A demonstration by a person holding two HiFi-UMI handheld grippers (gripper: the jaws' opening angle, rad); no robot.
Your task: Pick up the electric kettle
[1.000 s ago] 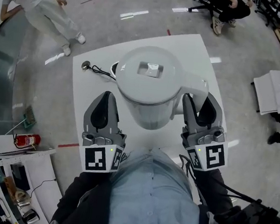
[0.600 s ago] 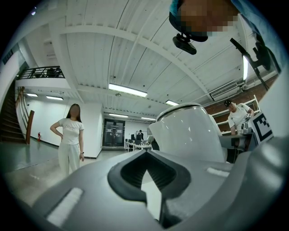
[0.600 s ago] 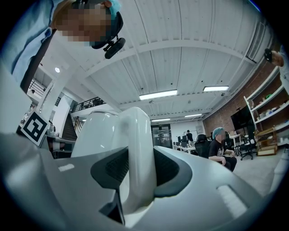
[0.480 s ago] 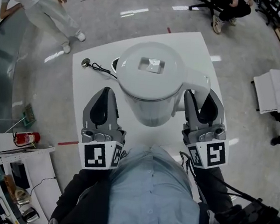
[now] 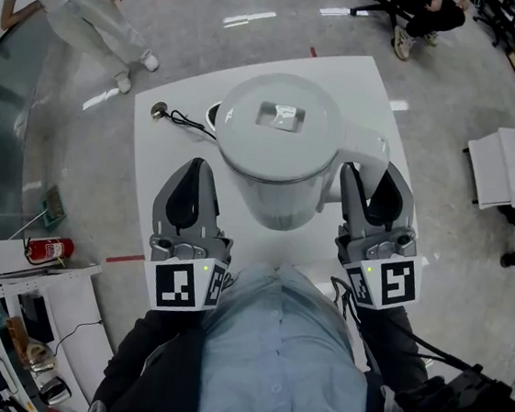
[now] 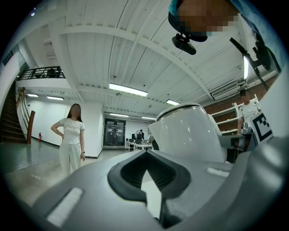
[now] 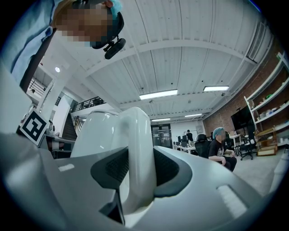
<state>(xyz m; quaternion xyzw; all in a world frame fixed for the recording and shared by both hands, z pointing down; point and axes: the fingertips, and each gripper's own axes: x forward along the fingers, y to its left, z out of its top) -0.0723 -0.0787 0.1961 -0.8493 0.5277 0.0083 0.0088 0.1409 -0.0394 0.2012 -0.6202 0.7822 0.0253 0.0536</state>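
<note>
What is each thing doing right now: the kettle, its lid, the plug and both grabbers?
kettle: upright, gripped by its handle.
lid: shut.
plug: lying loose on the table, not plugged in.
right gripper: fingers closed on the handle.
left gripper: fingers together, empty.
</note>
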